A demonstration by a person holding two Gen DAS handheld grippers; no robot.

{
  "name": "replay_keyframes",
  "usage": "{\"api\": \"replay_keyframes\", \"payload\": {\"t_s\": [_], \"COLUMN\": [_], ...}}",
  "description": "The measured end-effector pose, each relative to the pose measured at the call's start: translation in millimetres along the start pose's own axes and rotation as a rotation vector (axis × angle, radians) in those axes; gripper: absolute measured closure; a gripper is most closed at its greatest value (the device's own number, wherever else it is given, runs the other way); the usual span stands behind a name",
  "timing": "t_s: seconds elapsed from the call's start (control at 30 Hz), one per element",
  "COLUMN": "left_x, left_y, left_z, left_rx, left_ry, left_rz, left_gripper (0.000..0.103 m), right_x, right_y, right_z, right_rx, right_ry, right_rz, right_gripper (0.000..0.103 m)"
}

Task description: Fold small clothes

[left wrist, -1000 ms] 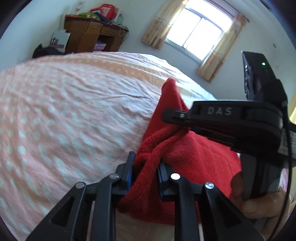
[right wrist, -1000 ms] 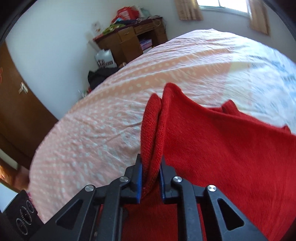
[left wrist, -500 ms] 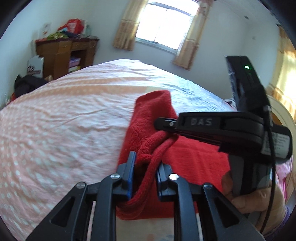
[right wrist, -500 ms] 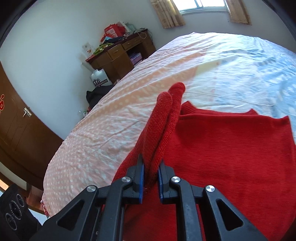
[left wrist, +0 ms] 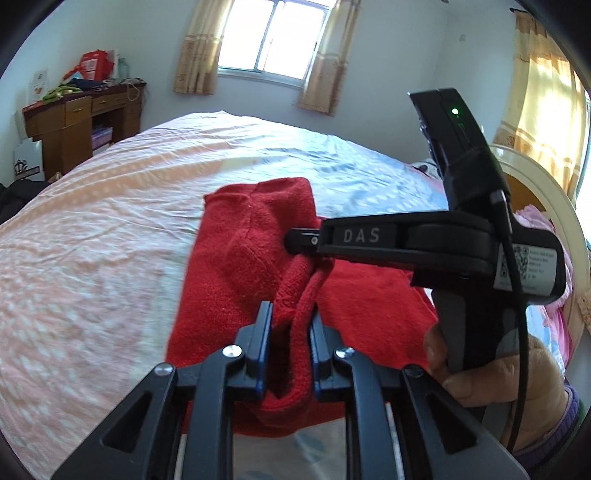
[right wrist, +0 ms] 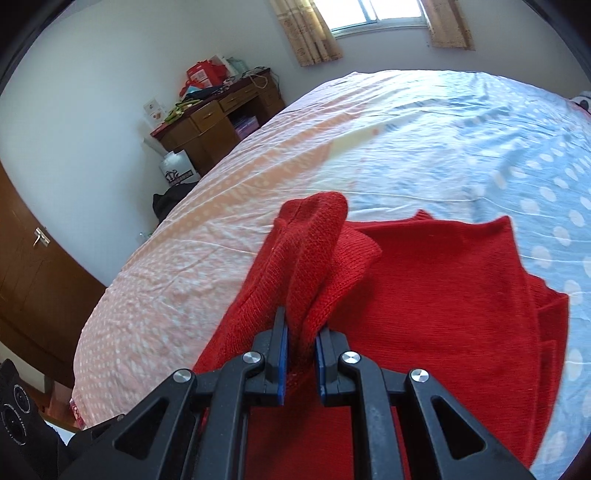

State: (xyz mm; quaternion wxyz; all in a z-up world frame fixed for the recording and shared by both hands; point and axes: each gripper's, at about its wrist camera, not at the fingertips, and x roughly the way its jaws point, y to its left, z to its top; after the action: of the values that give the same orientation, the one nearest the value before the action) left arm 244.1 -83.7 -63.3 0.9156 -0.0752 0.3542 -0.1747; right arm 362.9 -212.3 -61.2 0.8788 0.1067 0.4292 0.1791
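Mid-fold here: the red sweater [right wrist: 436, 295] lies on the bed [right wrist: 258, 184], and both the left tool [left wrist: 288, 343] and right tool [right wrist: 301, 354] are pinched tight on its near edge, bunched up off the sheet. Next I'd guess they carry that edge over the sweater's flat part, keep it even, then let go.

Bright daylight floods in from the window [left wrist: 271, 35], its panes blown out; fisheye edges bend and darken.
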Motion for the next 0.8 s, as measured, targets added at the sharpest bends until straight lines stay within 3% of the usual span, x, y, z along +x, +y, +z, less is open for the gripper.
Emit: {"api": "replay_keyframes", "payload": {"t_s": [0.3, 0.57, 0.8], "left_x": [13.5, 25.9, 49.6], "left_y": [-41.1, -82.6, -118.6], "left_z": [5.0, 13.8, 11.1], "left_rx": [0.073, 0.125, 0.162], "left_ry": [0.014, 0.018, 0.064], "left_rz": [-0.045, -0.129, -0.179], "left_gripper": [0.085, 0.086, 0.086], "right_x": [-23.4, -58.8, -70.9], "right_y": [-27.7, -50.9, -101.0], "right_z": [1.2, 8.8, 2.5], "right_rx": [-0.034, -0.162, -0.118], "right_ry": [-0.033, -0.075, -0.046], "right_rz": [-0.033, -0.128, -0.160], "right_gripper": [0.092, 0.092, 0.092]}}
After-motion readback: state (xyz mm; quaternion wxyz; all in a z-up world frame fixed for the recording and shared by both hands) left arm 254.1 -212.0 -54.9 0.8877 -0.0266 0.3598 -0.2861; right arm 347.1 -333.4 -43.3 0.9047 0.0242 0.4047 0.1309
